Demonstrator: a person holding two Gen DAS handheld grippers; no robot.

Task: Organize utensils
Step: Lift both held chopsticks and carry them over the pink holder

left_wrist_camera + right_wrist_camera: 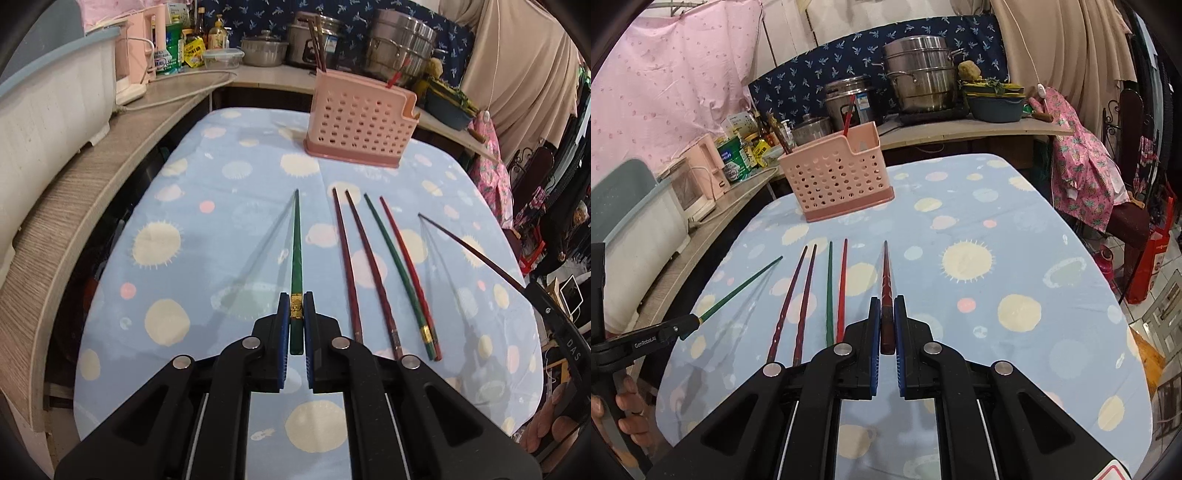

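While four chopsticks (384,273) lie side by side on the tablecloth (229,206) in front of the pink holder (360,127), each gripper has one stick clamped and lifted clear of the cloth, so the step in hand looks like the carry to the holder. The left gripper (296,314) has its blue pads closed on a green chopstick (296,251) at its gold band, tip pointing toward the holder; the right gripper (886,317) pinches a dark red chopstick (885,277) near its thick end, aimed likewise. The next move probably calls for raising each stick above the holder's rim, tipping it toward upright and lowering it in before letting go. Inside the holder, a few sticks already stand, but only their tops show, and its inner partitions are hidden, so which compartment suits which colour cannot be told. The near ends of the resting chopsticks are partly cut off by the gripper bodies.
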